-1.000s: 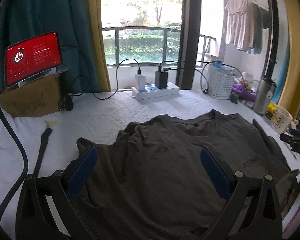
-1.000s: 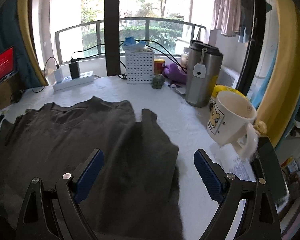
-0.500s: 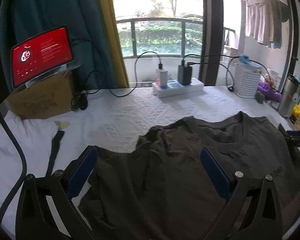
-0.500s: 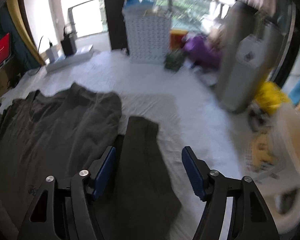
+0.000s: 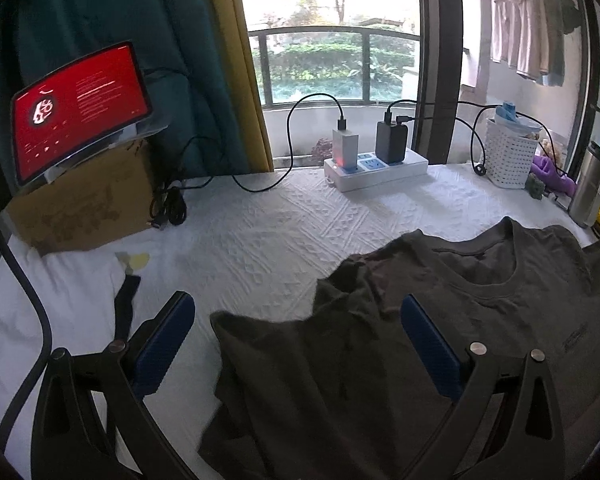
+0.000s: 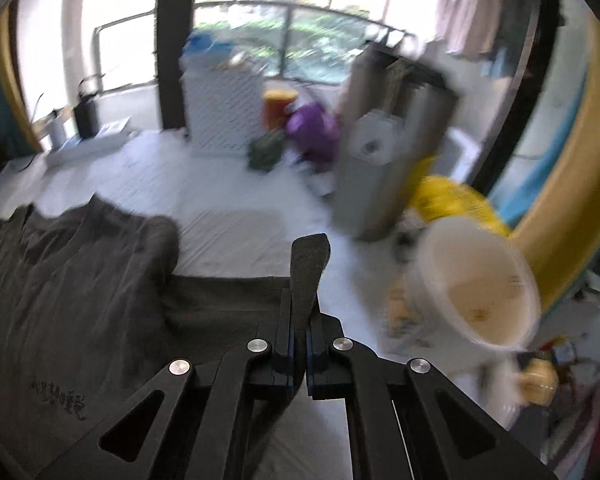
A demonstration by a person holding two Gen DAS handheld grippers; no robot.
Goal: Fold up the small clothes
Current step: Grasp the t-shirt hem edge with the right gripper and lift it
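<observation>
Hard to see: the right wrist view is blurry.
Shirt point(image 5: 480, 320): dark, spread on the white table cover point(image 5: 280, 220).
Right gripper point(image 6: 306, 276): closed tight, pinching the shirt's sleeve.
Left gripper point(image 5: 296, 344): wide open over the other sleeve, holding nothing.
Cup point(image 6: 476, 280): looks empty.
Basket point(image 5: 508, 160): blue thing on top.

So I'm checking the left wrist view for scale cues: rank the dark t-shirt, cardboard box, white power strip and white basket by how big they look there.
1. dark t-shirt, though nearness inflates it
2. cardboard box
3. white power strip and white basket: too alike to rank
</observation>
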